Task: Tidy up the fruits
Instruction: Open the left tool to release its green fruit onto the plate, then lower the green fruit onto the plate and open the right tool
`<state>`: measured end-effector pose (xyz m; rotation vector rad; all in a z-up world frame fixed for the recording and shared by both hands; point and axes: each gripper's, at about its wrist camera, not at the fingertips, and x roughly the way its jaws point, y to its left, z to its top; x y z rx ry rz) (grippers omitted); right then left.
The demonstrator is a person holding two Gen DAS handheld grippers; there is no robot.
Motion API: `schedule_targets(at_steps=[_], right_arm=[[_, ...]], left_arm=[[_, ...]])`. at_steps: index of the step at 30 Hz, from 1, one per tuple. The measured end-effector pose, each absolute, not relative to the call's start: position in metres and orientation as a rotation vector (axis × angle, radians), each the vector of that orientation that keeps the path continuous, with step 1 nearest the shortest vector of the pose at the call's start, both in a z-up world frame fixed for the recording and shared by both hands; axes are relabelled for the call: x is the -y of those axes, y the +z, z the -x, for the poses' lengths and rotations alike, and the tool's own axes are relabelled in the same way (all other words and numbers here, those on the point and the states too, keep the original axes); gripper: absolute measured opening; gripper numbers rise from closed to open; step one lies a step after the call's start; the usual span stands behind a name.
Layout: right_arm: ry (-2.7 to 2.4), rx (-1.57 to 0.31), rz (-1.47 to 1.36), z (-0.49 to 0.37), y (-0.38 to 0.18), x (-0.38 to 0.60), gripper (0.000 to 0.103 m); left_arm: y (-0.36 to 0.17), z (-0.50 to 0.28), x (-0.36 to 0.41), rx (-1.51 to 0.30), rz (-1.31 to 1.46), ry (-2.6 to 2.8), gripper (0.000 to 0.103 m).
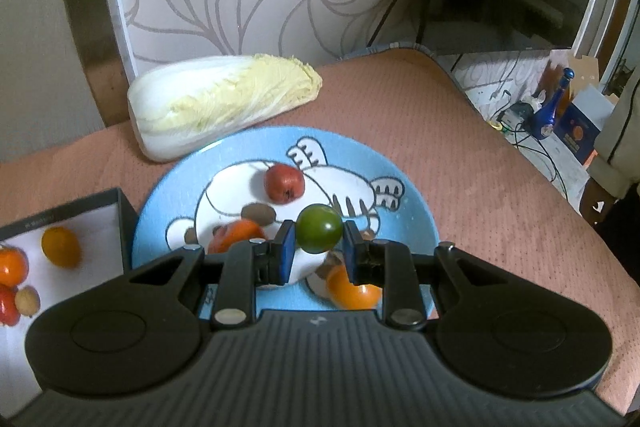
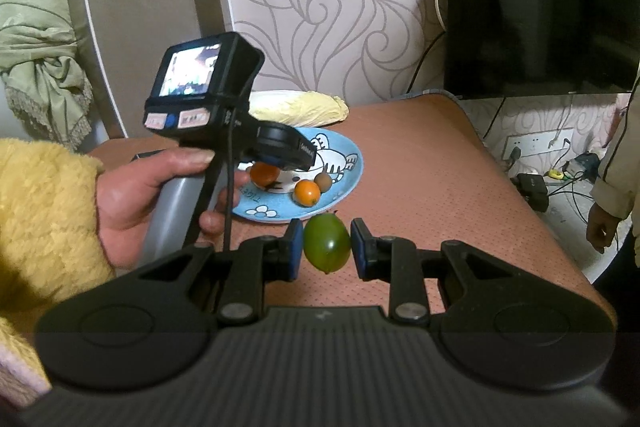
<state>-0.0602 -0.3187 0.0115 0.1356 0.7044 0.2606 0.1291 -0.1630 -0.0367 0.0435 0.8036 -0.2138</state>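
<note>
A round green fruit (image 1: 319, 230) hangs above the blue cartoon plate (image 1: 408, 195), which carries a red fruit (image 1: 284, 182), orange ones (image 1: 352, 290) and a brown one (image 1: 259, 213). An oval green fruit (image 2: 327, 243) hangs above the table.

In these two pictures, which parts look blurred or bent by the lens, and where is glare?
Left wrist view: the yellow fruit in the box is smeared, the cabbage soft, the green fruit between the left gripper fingers sharp with a small highlight. Right wrist view: the table edge curves from fisheye distortion; the camera screen glares white; the green fruit is clear.
</note>
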Motion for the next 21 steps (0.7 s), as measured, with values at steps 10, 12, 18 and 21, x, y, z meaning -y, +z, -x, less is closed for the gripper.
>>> schedule_targets(at_steps=[10,12,18,21], right_arm=[[0.292,-0.698,-0.128,0.057,0.012,0.313,0.029],[0.295,-0.697,-0.128,0.057,0.012,0.312,0.029],[0.304,-0.686,-0.136,0.053,0.011,0.313,0.029],[0.308,-0.681,-0.139,0.05,0.011,0.311,0.029]], left_arm=[[-0.035,-0.133,0.164,-0.805,-0.073,-0.202,0.034],[-0.033,-0.131,0.162,-0.8,-0.072,-0.203,0.048],[-0.02,-0.12,0.154,-0.77,-0.057,-0.197,0.056],[-0.012,-0.114,0.149,-0.758,-0.054,-0.196,0.056]])
